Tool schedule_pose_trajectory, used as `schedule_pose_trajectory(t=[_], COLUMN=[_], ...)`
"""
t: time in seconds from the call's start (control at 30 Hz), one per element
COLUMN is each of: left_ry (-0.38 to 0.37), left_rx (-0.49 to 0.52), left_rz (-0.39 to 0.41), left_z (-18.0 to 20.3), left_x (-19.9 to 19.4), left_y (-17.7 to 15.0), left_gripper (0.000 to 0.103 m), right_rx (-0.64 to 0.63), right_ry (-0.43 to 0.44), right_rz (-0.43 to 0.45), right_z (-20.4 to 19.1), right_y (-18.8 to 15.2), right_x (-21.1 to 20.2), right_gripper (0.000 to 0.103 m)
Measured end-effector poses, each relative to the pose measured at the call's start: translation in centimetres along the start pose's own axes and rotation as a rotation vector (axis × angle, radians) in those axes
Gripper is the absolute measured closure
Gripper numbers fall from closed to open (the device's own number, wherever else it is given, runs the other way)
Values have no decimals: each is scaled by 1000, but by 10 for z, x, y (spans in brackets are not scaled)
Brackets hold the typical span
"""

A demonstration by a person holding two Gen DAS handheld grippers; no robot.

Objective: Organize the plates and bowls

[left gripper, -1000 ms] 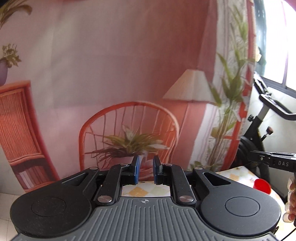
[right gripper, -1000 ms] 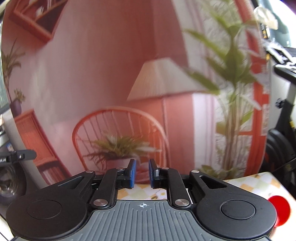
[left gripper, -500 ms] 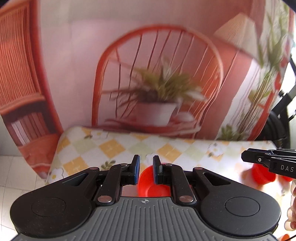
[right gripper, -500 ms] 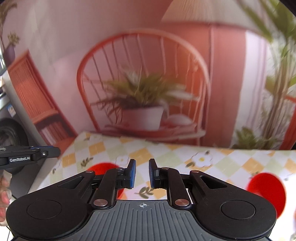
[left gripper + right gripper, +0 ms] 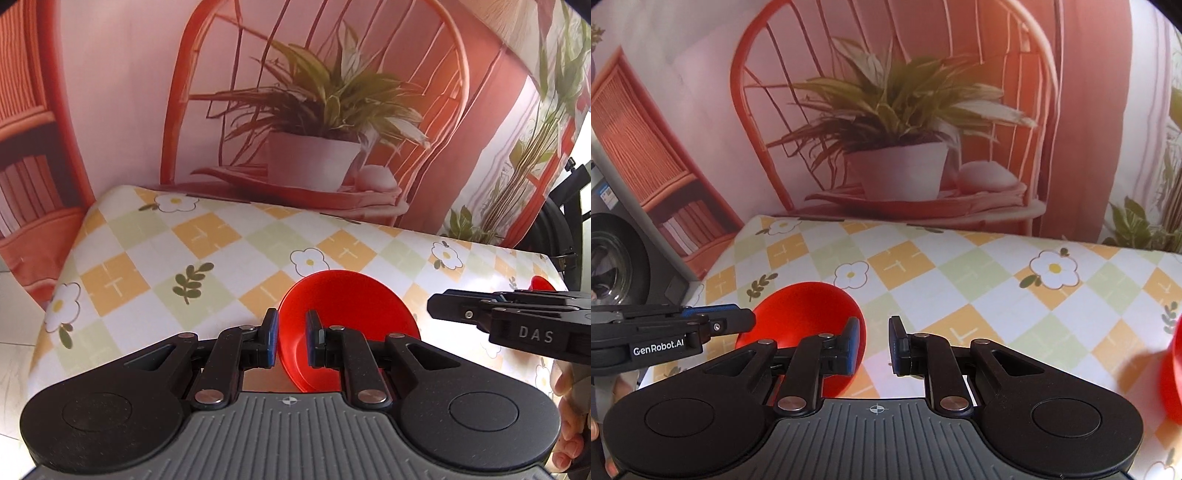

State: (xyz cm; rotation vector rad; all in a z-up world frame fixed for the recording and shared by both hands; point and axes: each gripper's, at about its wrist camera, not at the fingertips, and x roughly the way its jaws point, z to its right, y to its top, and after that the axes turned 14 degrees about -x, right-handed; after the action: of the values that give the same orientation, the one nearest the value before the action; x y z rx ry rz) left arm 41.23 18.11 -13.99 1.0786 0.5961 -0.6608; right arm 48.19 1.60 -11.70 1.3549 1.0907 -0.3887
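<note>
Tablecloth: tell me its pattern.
The tablecloth has orange, pale green and white checks with daisies and leaf sprigs; clearest in the right wrist view.

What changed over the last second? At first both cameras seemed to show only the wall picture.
Both grippers tipped down toward the table. A second ago little of it showed; now the left gripper hangs over a red bowl, the right gripper just right of it. A second red dish shows at the right edge. Nothing was grasped; both grippers' jaws kept the same gap.
</note>
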Motion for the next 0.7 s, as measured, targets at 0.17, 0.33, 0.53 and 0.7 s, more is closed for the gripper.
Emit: schedule_pose_trajectory(t=[0.17,0.33,0.53,0.7], left_ry=[-18,-21,11,17], left_rx=[4,6,-6,-43], left_rz=[9,9,4,-37], left_z=[1,3,-4,-11], left_x=[3,0,1,12], left_y=[0,0,-3,-9], left_gripper=[78,76,73,74], right_rx=[24,29,32,43], right_ry=[15,29,33,36], right_rz=[-44,-57,-61,-64], right_z=[1,-1,-2,-3], right_y=[-5,-9,-12,-14], right_x=[17,22,25,24], right_gripper=[86,86,86,87])
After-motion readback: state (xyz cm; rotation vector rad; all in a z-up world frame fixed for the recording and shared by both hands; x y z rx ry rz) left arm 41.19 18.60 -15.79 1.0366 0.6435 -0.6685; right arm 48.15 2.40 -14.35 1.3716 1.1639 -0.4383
